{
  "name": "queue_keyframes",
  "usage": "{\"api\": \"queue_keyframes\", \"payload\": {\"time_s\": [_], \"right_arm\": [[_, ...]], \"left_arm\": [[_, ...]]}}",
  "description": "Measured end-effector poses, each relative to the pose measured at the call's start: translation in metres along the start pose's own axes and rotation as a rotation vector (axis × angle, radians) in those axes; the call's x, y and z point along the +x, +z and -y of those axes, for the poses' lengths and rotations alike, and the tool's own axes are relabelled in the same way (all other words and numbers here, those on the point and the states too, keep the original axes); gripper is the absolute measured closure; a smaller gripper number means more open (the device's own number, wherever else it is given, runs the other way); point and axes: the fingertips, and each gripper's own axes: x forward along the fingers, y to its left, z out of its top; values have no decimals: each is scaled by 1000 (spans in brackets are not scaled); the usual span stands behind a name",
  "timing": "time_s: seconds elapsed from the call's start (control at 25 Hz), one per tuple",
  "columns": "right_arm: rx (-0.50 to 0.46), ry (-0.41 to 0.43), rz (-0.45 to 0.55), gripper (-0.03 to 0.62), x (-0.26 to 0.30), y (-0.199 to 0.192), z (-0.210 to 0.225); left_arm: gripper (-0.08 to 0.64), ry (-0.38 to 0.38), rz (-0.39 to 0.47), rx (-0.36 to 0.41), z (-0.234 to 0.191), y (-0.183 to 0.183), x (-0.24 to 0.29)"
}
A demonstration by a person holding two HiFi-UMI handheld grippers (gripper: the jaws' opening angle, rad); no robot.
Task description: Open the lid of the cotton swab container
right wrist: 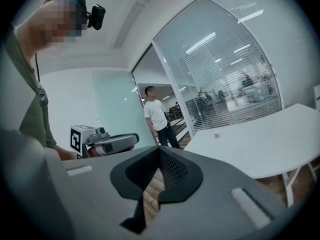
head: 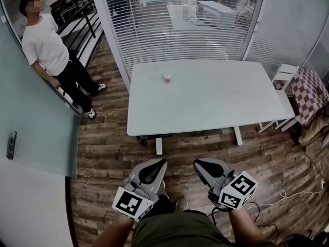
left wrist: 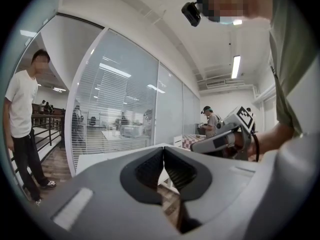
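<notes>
The left gripper (left wrist: 163,153) and the right gripper (right wrist: 160,153) both have their jaws pressed together with nothing between them. They are held low before the person's body, over the wooden floor (head: 103,153) and well short of the white table (head: 216,112). The cotton swab container (head: 167,78) stands alone on the far left part of the tabletop, well apart from both grippers, so the task looks not yet begun. The container seems small and light, so the likely trouble is a closed jaw nudging it into a tip or a skid. Prying at the lid with one gripper while the other does not steady the body could also lift the whole thing. A bystander (head: 49,48) stands by the glass wall left of the table, clear of the reach. The container is too small here to tell its lid type, its hinge side, or whether it is fully shut. The right gripper view gives only a pale speck, and the left gripper view does not show it.
</notes>
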Motion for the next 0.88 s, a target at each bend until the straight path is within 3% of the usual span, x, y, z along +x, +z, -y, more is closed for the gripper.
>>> {"api": "queue_keyframes", "payload": {"time_s": [0.88], "right_arm": [[22, -39, -47, 583, 128, 20, 51]], "left_arm": [[551, -50, -20, -49, -129, -19, 52]]}}
